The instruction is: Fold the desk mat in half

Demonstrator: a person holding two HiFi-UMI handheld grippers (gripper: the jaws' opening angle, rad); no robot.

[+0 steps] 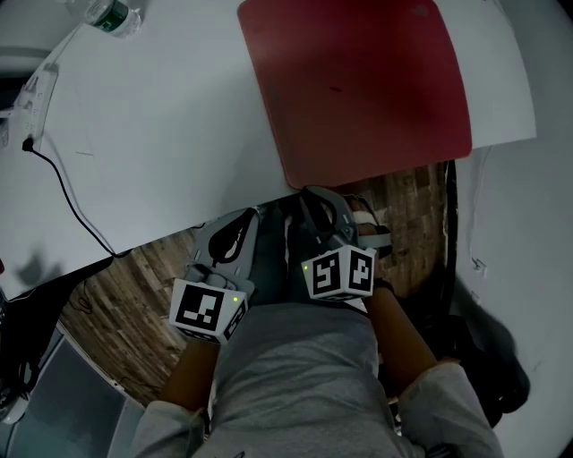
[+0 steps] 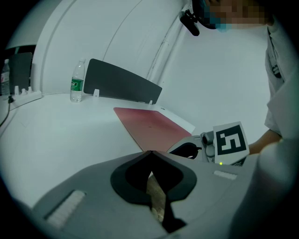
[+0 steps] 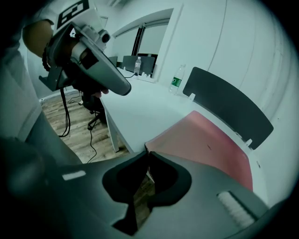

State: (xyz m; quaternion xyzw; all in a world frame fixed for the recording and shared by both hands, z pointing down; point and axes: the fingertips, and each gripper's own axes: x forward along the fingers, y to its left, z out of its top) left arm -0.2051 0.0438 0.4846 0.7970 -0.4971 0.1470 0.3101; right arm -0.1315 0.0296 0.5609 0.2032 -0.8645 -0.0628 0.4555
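Note:
A dark red desk mat (image 1: pixel 358 80) lies flat on the white table (image 1: pixel 161 134), its near edge hanging slightly over the table's front edge. My right gripper (image 1: pixel 309 190) is at the mat's near left corner, jaws shut on that corner of the mat (image 3: pixel 205 144), which meets the tips in the right gripper view. My left gripper (image 1: pixel 255 212) hovers just left of it, in front of the table edge, shut with nothing between its jaws. The left gripper view shows the mat (image 2: pixel 149 128) ahead and the right gripper (image 2: pixel 173 149) at its corner.
A water bottle (image 1: pixel 112 13) stands at the table's far left. A dark divider panel (image 2: pixel 124 81) runs behind the mat. A black cable (image 1: pixel 67 192) crosses the left of the table and drops to the wooden floor (image 1: pixel 134 268). My lap fills the near foreground.

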